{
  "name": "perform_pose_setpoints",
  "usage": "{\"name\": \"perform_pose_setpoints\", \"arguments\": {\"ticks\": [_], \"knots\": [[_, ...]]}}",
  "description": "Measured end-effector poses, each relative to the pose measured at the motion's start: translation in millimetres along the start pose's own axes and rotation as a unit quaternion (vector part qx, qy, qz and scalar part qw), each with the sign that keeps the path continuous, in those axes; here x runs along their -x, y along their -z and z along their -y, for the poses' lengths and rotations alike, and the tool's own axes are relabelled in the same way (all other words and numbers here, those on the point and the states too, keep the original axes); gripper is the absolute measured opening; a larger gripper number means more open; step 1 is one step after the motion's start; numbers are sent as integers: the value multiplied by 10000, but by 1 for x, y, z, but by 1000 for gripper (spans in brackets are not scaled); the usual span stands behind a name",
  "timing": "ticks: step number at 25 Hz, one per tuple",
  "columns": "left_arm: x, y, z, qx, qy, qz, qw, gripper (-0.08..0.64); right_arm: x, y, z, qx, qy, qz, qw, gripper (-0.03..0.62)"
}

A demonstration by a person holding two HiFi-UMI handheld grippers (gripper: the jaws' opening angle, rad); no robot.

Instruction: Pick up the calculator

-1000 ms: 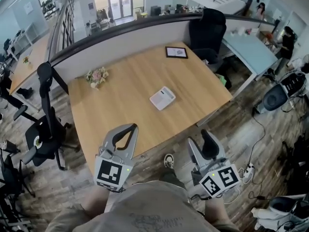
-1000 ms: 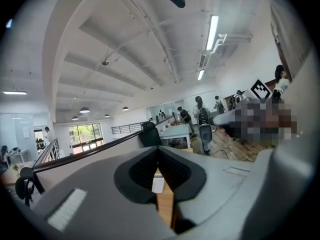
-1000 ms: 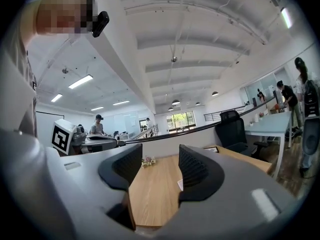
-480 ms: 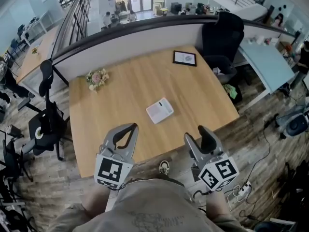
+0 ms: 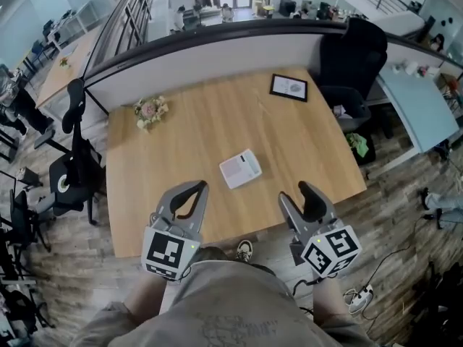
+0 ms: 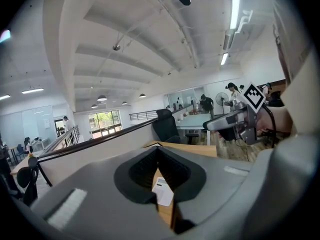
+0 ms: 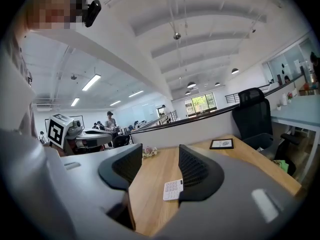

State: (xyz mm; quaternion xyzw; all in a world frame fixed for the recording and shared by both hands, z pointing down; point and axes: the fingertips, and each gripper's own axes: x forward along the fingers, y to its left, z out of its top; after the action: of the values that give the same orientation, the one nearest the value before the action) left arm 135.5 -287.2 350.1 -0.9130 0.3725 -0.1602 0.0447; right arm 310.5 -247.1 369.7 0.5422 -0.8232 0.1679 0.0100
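Note:
The white calculator [image 5: 240, 169] lies flat near the middle of the wooden desk [image 5: 181, 143], slightly turned. Both grippers hover over the desk's near edge, short of the calculator. My left gripper [image 5: 197, 187] is below and left of it, its jaws closed tip to tip around nothing. My right gripper [image 5: 296, 192] is below and right of it, open and empty. In the left gripper view the calculator [image 6: 162, 190] shows through the slit behind the left gripper's [image 6: 158, 150] meeting tips. In the right gripper view the calculator [image 7: 173, 189] lies ahead, beside the right jaw of the right gripper [image 7: 160, 156].
A framed picture [image 5: 289, 87] lies at the desk's far right corner and a small flower bunch [image 5: 150, 110] at the far left. A curved partition [image 5: 217, 56] backs the desk. Black office chairs stand at the right [image 5: 354, 49] and left [image 5: 69, 179].
The view has shifted, and the calculator now sits lower in frame, closer to both grippers. The grippers keep the same jaw states as before.

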Motion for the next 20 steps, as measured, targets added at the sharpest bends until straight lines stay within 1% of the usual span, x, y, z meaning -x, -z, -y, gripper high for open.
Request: {"name": "perform_pose_setpoints", "arguments": {"ticks": [2,4,10,15,20], "knots": [[-2,4,-3,90,-47,-92,9999,2,-6,3,3,-96,-69,-38,9999,213],[-6,7,-7,83,-68,-110,9999,2,-12,8,6,-213,-120,-111,9996,213],[-16,19,-21,263,-48,-232,9994,2,-34,22,14,-504,-177,-330,9980,213],[-27,27,-32,400,-40,-263,9988,2,-61,35,27,-426,-137,-589,9973,213],[-43,47,-43,473,-47,-435,9979,2,-98,57,46,-389,-141,-899,9951,213]]}}
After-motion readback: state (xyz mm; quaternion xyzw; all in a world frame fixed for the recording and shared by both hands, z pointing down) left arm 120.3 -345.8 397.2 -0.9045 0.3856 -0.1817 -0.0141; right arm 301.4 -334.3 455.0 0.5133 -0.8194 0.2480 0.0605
